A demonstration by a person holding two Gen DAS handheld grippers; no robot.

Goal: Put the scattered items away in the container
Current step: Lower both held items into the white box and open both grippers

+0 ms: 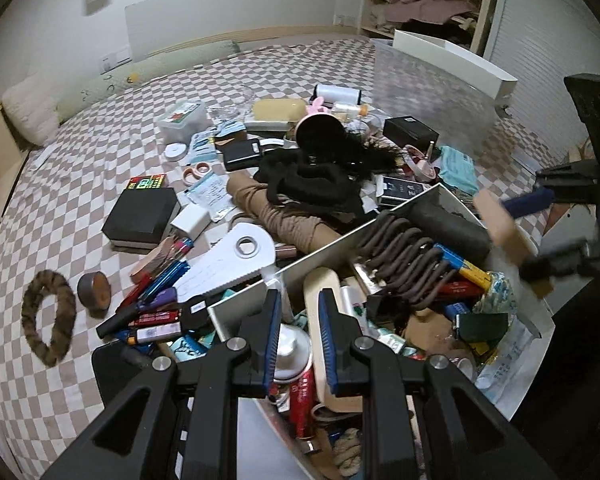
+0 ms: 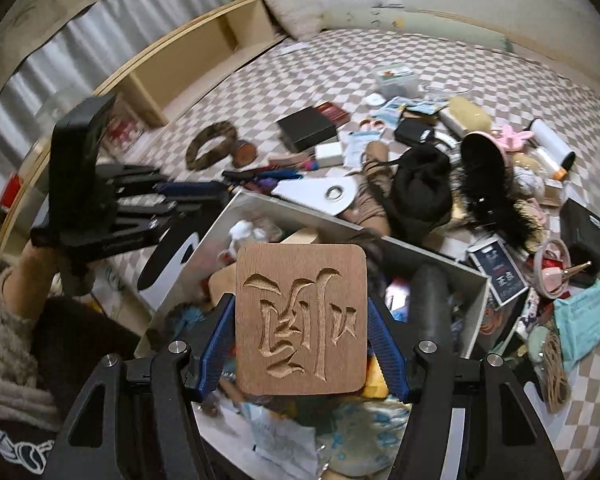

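Observation:
A white container (image 1: 320, 249) stands on the checkered bed, crammed with a coiled brown cord (image 1: 404, 264), cans, packets and a dark roll. My left gripper (image 1: 300, 296) hovers over its near corner, shut with nothing between the blue pads. In the right wrist view it shows blurred at the left (image 2: 204, 196), held by a gloved hand. My right gripper (image 2: 301, 302) is shut on a square wooden plaque (image 2: 301, 320) with a carved character, held above the container (image 2: 300, 210). From the left wrist view that plaque (image 1: 500, 220) hangs over the container's far side in the right gripper (image 1: 528, 232).
Scattered on the bed beside the container lie a black box (image 1: 140, 216), a fur ring (image 1: 48, 316), a tape roll (image 1: 94, 290), pens (image 1: 160, 280), a flat white plastic piece (image 1: 236, 256) and black cloth (image 1: 312, 184). A clear bin (image 1: 432, 88) stands behind.

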